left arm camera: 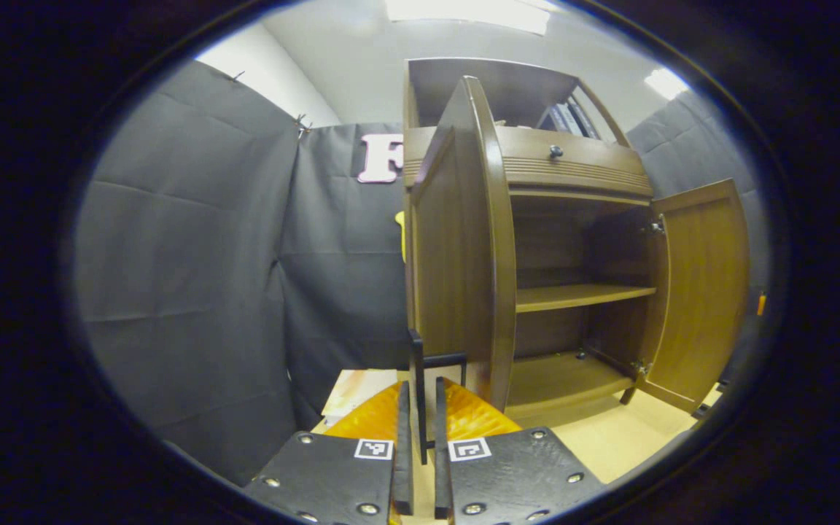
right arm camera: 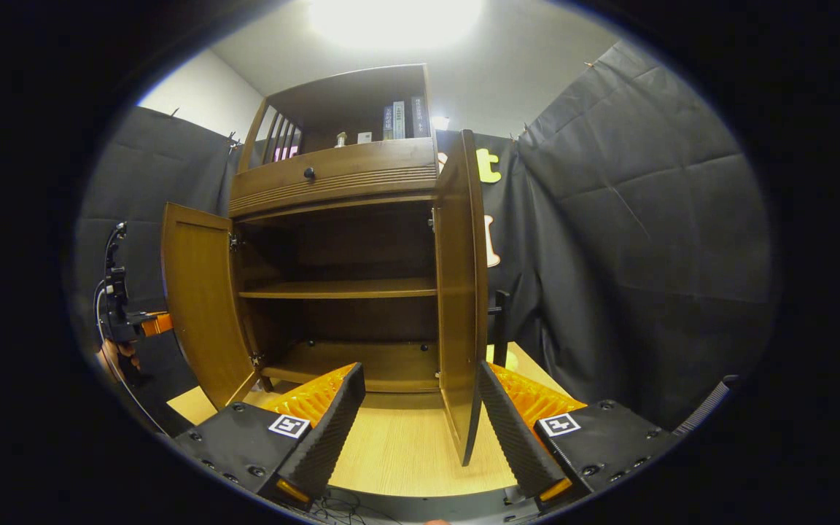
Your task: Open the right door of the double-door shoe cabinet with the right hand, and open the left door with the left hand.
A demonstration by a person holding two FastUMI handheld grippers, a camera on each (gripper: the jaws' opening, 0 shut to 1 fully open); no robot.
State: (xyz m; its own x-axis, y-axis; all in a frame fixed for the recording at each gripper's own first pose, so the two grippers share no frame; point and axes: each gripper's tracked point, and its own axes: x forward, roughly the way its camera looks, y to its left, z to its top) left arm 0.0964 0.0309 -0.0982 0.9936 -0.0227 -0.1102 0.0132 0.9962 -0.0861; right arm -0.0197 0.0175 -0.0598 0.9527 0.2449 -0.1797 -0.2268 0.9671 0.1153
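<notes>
The brown shoe cabinet point(left arm camera: 573, 171) stands with both doors swung out. Its left door point(left arm camera: 464, 255) faces me edge-on in the left gripper view. My left gripper point(left arm camera: 421, 386) is shut on that door's thin black handle point(left arm camera: 417, 350), which runs between the fingers. The right door point(left arm camera: 704, 292) hangs wide at the far side. In the right gripper view the right door point(right arm camera: 460, 292) is edge-on, and my right gripper point(right arm camera: 420, 372) is open with a finger on each side of its lower edge, not touching. The right door's black handle point(right arm camera: 500, 313) is on the outer face. The left door point(right arm camera: 201, 306) stands open.
Inside are two bare shelves point(right arm camera: 340, 289). A drawer with a dark knob point(right arm camera: 309, 173) sits above the doors, with books point(right arm camera: 402, 120) on top. A hand point(right arm camera: 110, 357) holding the left gripper is beside the left door. Pale wooden floor point(right arm camera: 405, 445) lies in front.
</notes>
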